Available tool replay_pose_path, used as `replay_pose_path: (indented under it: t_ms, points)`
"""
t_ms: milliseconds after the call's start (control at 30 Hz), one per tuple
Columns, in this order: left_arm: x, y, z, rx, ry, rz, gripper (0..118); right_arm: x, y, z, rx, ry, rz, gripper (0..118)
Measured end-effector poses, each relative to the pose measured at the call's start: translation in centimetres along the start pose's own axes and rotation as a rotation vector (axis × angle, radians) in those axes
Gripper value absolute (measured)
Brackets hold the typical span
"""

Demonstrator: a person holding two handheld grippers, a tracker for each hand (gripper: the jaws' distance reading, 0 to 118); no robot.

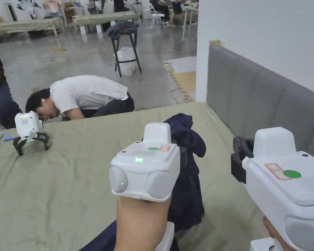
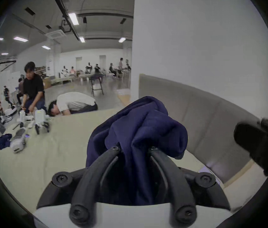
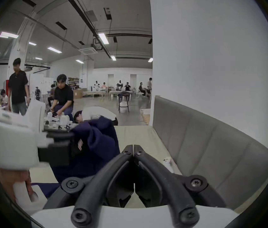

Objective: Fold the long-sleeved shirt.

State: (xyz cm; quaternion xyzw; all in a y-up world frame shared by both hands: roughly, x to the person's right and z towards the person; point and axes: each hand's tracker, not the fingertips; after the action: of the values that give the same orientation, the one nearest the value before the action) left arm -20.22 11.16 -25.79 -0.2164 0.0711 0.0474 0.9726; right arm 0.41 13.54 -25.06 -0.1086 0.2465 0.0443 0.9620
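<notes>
A navy long-sleeved shirt (image 1: 185, 183) hangs bunched above the olive-green bed sheet (image 1: 71, 183), lifted off it. My left gripper (image 2: 134, 148) is shut on a thick fold of the shirt (image 2: 146, 129), with cloth bulging between and over its jaws. In the right gripper view the shirt (image 3: 100, 141) hangs to the left, beside the left gripper's white body (image 3: 11, 141). My right gripper (image 3: 133, 149) is shut with its jaw tips touching and nothing between them, held in the air to the right of the shirt. Its white body (image 1: 284, 183) shows at the right of the head view.
A grey padded headboard (image 1: 257, 98) runs along the bed's right side under a white wall. A spare white gripper (image 1: 28, 129) stands on the sheet at far left. A person in a white top (image 1: 87, 94) crouches beyond the bed's far edge. More people and a stool (image 1: 125, 49) are farther off.
</notes>
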Motion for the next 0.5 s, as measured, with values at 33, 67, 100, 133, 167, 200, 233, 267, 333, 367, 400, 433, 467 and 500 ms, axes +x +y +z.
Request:
replay_pose_path:
  t_ms: [33,67,100,133,167,200,233,267,333,367,400,433,467,500]
  points:
    - [0.7,-0.8,-0.8,-0.015,-0.012,0.001,24,0.4,-0.3,-0.1,-0.01,-0.01,-0.001,0]
    - [1.3,-1.3,-1.1,-0.022,-0.016,-0.006,24,0.6,-0.5,-0.2,-0.017,-0.015,-0.001,0]
    - [2.3,-2.2,-1.6,-0.044,-0.022,-0.015,24,0.9,-0.8,-0.3,-0.025,-0.017,-0.002,0]
    - [2.6,-2.6,-2.0,-0.049,-0.03,-0.014,24,1.1,-1.0,-0.5,-0.03,-0.018,-0.001,0]
    - [2.9,-3.1,-2.4,-0.057,-0.035,-0.006,24,1.2,-1.2,-0.6,-0.034,-0.021,0.0,0]
    - [3.3,-3.5,-2.7,-0.06,-0.037,-0.005,24,1.2,-1.3,-0.6,-0.04,-0.021,0.002,0]
    - [3.6,-3.9,-3.0,-0.068,-0.037,-0.01,25,1.2,-1.5,-0.7,-0.045,-0.021,0.004,0]
    - [3.8,-4.4,-3.2,-0.071,-0.035,-0.016,25,1.2,-1.7,-0.9,-0.047,-0.022,0.005,0]
    - [3.7,-5.2,-3.9,-0.081,-0.039,-0.009,32,1.2,-1.8,-1.1,-0.05,-0.023,0.002,0]
    - [3.6,-5.8,-4.2,-0.084,-0.035,0.0,45,1.2,-1.8,-1.1,-0.051,-0.021,-0.001,0]
    - [3.5,-6.4,-4.5,-0.09,-0.018,-0.001,70,1.1,-1.9,-1.3,-0.051,-0.021,-0.001,0]
    - [3.4,-7.1,-4.9,-0.098,0.013,-0.01,89,1.0,-2.0,-1.4,-0.05,-0.02,0.0,0]
    - [3.0,-7.9,-5.3,-0.099,0.058,-0.033,107,0.9,-1.9,-1.3,-0.05,-0.017,0.001,0]
    - [2.5,-8.6,-5.4,-0.104,0.094,-0.054,108,0.7,-1.9,-1.3,-0.05,-0.011,0.003,0]
